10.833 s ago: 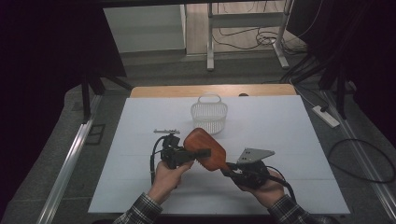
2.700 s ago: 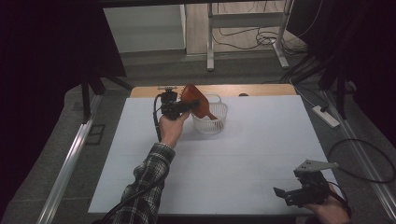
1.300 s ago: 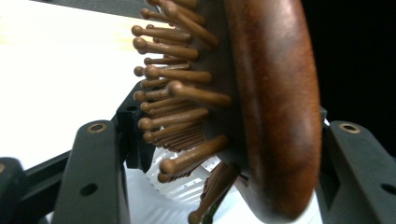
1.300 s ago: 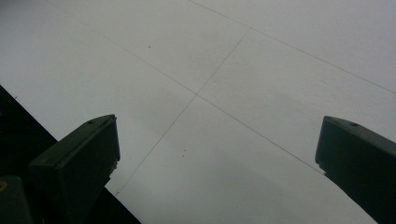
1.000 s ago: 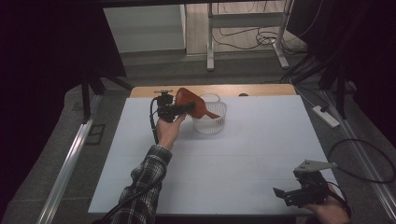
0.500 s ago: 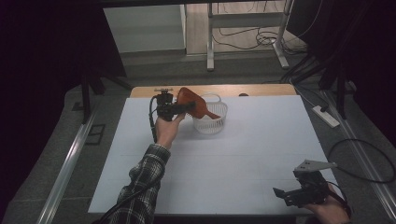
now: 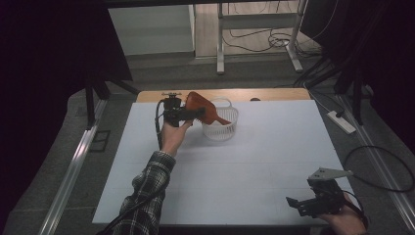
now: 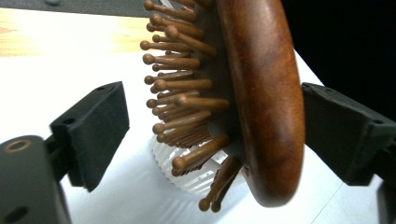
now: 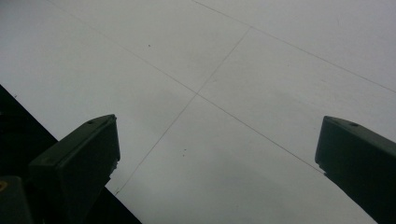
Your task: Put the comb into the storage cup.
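A brown wooden hairbrush (image 7: pixel 198 104) leans over the rim of a white ribbed basket (image 7: pixel 221 128) at the table's far side, its handle down inside. My left gripper (image 7: pixel 195 112) sits around the brush head, and its jaws have just been opening. In the left gripper view the brush (image 8: pixel 266 102) stands between the pads, bristles toward the left pad with a gap; the basket (image 8: pixel 187 179) shows below. My right gripper (image 7: pixel 293 203) hovers open and empty near the front right corner, and in its own view the gripper (image 9: pixel 217 158) looks down on bare table.
The white table top (image 7: pixel 254 166) has a wooden strip along its far edge. A power strip (image 7: pixel 341 122) and cables lie on the floor to the right. Metal frame legs stand behind the table.
The brush, earlier held by both grippers at mid-table, then upright over the basket, now leans on the rim. Both hands have kept still over the last second.
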